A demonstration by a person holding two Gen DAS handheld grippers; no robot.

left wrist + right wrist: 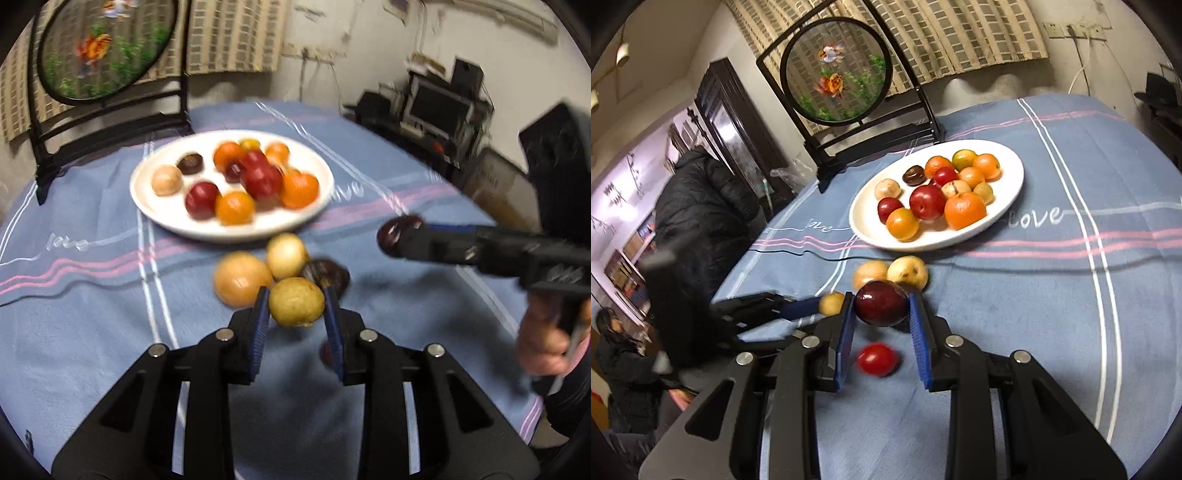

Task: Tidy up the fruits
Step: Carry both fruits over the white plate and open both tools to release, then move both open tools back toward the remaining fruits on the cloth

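A white plate (147,199) holds several oranges, red plums and small pale and dark fruits; it also shows in the right wrist view (1008,173). My left gripper (295,306) is shut on a yellow-green fruit (295,301), held above the blue cloth in front of the plate. My right gripper (881,306) is shut on a dark red plum (881,302); it shows in the left wrist view (399,236) to the right. Two pale fruits (240,278) (286,254) and a dark fruit (332,275) lie on the cloth. A small red fruit (877,358) lies under my right gripper.
A round framed picture on a black stand (838,74) stands behind the plate. The blue striped cloth (1052,314) covers the table. People in dark coats (701,206) are at the left of the table. Dark equipment (439,99) stands at the far right.
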